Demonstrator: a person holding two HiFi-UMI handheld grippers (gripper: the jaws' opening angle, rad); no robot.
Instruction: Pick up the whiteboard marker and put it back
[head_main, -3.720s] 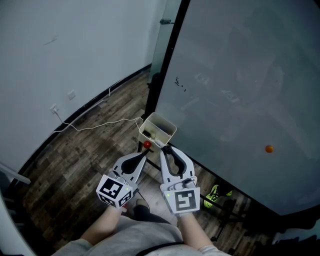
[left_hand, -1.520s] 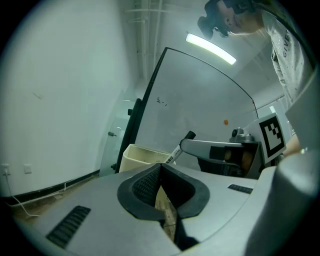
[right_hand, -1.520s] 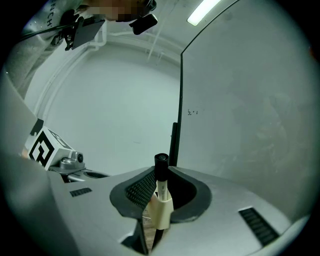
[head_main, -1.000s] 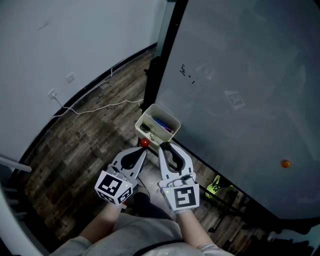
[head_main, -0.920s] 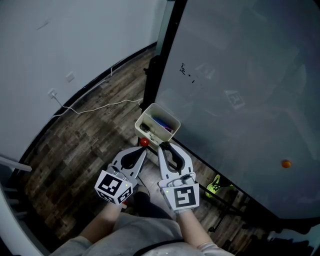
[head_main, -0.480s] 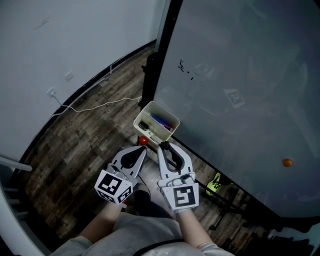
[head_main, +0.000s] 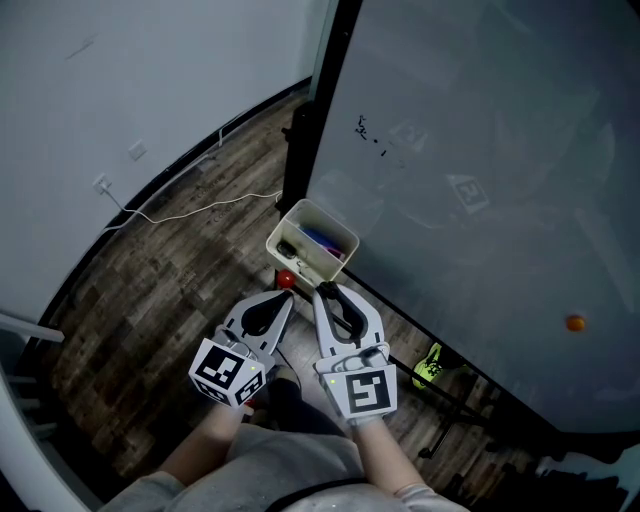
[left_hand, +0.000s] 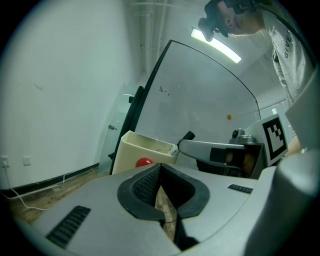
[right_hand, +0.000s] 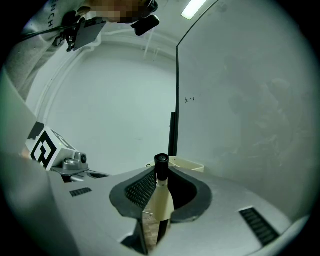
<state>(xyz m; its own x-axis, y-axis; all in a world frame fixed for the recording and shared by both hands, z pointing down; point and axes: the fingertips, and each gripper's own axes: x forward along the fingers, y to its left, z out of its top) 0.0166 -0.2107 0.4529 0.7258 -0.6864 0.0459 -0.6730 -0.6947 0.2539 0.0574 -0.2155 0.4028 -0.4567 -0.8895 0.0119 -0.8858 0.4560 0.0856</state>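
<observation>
A whiteboard marker (right_hand: 161, 195) with a white body and black cap stands between the jaws of my right gripper (right_hand: 161, 169), which is shut on it, cap pointing away from me. In the head view this right gripper (head_main: 322, 291) points at a cream tray (head_main: 288, 262) fixed to the whiteboard's (head_main: 480, 170) lower edge; the marker (head_main: 343, 316) shows as a dark strip between the jaws. Beside it my left gripper (head_main: 287, 298) is shut with nothing in it. In the left gripper view, the left gripper (left_hand: 160, 166) faces the tray (left_hand: 134, 150).
The tray holds a blue marker (head_main: 322, 242) and a dark item. A red ball (head_main: 285, 279) sits on its near wall. A white cable (head_main: 190, 210) lies on the wood floor. An orange magnet (head_main: 574, 323) clings to the board, and a green-black object (head_main: 430, 368) lies under it.
Both grippers keep their places and their grip. The head view has tilted slightly, so the tray sits a little higher and shows more of its inside.
</observation>
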